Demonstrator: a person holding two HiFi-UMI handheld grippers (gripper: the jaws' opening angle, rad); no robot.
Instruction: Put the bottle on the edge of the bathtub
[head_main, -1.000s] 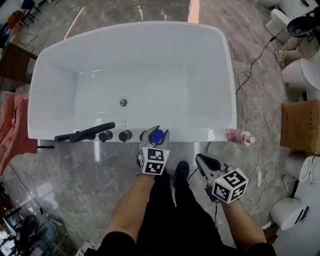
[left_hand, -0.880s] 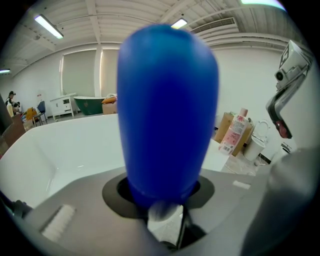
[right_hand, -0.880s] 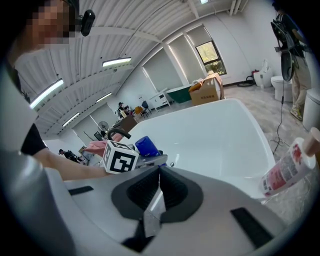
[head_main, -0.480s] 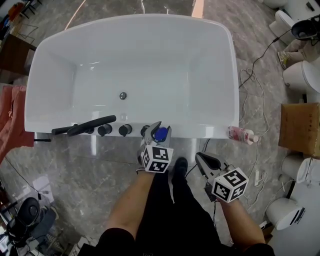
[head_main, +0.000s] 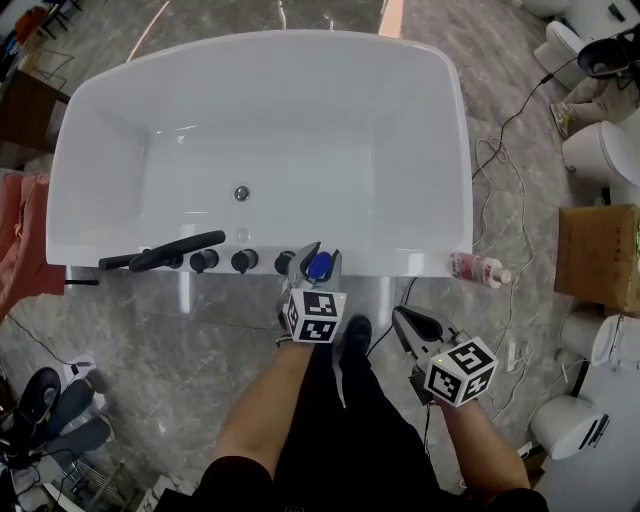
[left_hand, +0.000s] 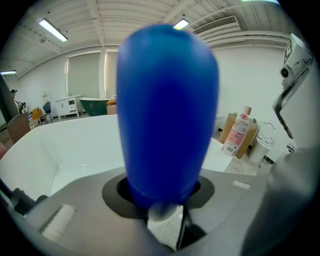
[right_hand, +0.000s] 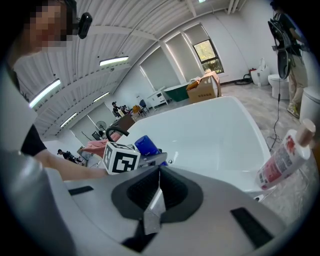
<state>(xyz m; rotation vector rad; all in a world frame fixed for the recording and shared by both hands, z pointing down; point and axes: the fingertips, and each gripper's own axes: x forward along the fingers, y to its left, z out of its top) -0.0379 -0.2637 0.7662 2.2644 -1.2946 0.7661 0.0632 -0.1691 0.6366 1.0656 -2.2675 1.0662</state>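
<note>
The left gripper (head_main: 316, 262) pinches the blue bottle (left_hand: 167, 110) at the bathtub's (head_main: 420, 262) 6 o'clock rim, beside the black knobs (head_main: 243, 261). The right gripper (head_main: 403, 320), jaws pressed together and empty, hangs at 5 o'clock.

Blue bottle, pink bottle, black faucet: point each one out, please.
Blue bottle (left_hand: 167, 110): left gripper view, middle of its body.
Pink bottle (head_main: 472, 268): head view, middle of its body.
Black faucet (head_main: 175, 250): head view, midway along its spout.
</note>
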